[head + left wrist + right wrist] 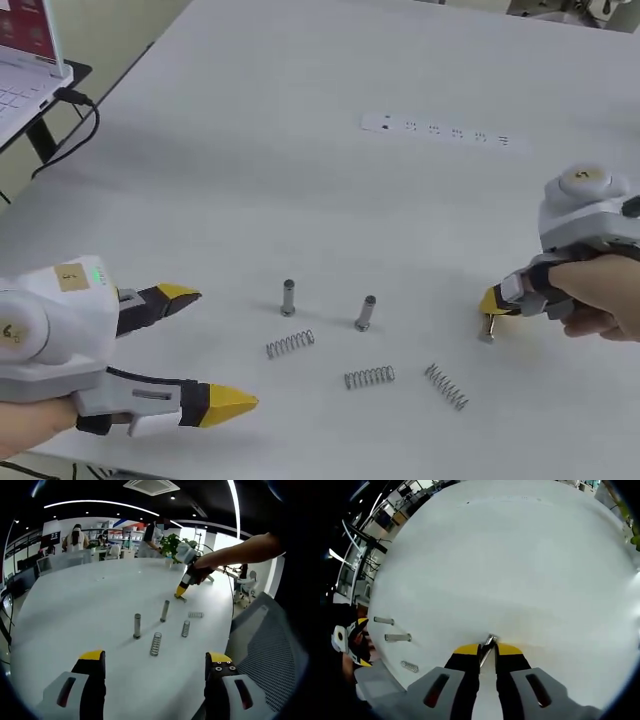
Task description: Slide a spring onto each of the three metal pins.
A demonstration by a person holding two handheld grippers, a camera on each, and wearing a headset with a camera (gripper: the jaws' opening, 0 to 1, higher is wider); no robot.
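Two metal pins (288,298) (366,313) stand upright on the white table (300,180). Three springs (290,344) (369,377) (446,386) lie loose just in front of them. My right gripper (492,305) is shut on the third pin (487,328), whose lower end rests at the table; in the right gripper view that pin (491,641) sticks out between the closed jaws of the gripper (487,652). My left gripper (205,348) hovers open at the lower left, nothing between its jaws. In the left gripper view it (155,657) faces the pins (137,626) (164,611) and a spring (156,643).
A white power strip (445,131) lies across the far middle of the table. A laptop (20,60) with a black cable (75,110) sits off the table's left edge. People and desks stand in the background of the left gripper view.
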